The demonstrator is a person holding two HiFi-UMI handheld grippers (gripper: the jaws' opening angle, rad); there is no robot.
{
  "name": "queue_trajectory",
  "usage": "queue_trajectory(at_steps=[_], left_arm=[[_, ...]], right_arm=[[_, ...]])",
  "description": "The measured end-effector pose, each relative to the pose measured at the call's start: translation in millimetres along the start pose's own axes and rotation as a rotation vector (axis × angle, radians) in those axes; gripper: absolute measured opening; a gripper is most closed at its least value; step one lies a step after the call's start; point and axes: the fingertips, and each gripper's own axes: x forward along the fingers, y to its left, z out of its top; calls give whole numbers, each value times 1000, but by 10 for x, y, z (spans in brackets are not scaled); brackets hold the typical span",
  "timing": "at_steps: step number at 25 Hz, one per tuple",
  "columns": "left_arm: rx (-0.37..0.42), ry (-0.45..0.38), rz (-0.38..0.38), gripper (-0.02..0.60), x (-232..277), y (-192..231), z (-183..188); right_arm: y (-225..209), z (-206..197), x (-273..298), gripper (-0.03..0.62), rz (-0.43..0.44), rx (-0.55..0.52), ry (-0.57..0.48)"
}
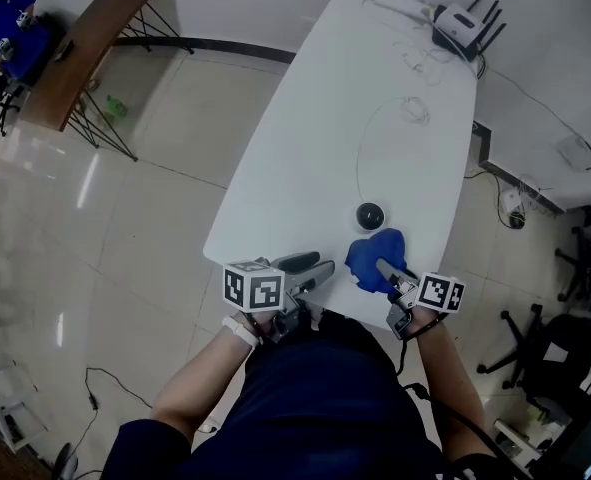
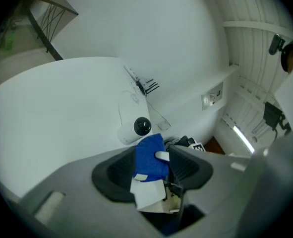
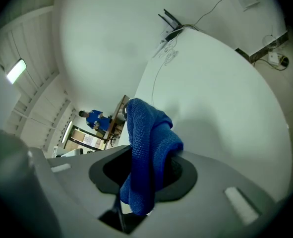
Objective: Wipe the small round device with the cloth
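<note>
Closest to the head camera is the person's dark blue shirt (image 1: 315, 408), with both forearms reaching to the near end of a white table (image 1: 305, 148). Each tool carries a cube with black-and-white square markers. The left gripper (image 1: 315, 268) lies low over the table edge with its jaws apart. The right gripper (image 1: 385, 266) has a blue cloth (image 1: 373, 253) pinched in its jaws. The small round device (image 1: 370, 215) sits on the table just beyond the cloth, with a thin cable (image 1: 358, 163) looping away from it. A router (image 1: 465, 23) with black antennas stands at the far end.

In the left gripper view the jaws stand wide and grip nothing. The cloth (image 2: 148, 155) and the device (image 2: 142, 126) show past them.

In the right gripper view the jaws are closed on a bunched fold of cloth (image 3: 146, 148) that stands up above the tabletop (image 3: 220, 93). A person in blue (image 3: 92, 117) stands far behind.
</note>
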Motion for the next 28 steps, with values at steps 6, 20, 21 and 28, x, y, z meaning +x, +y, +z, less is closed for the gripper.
queue_trajectory(at_steps=[6,20,21,28], left_arm=[[24,32,-7,209,-43,-40,-45],[70,86,-31,201,250,-162,-104],[73,90,-36,201,276,-189,-113],[74,78,-33,199,325,-249,-182]], right_arm=[[-467,46,-194,133,-185,-56,13],[-121,896,-851,303,-509,-596,-333],[-25,986,-969,291,-504,-611,-385],[601,1212,-1355,109,-334,-614,-586]])
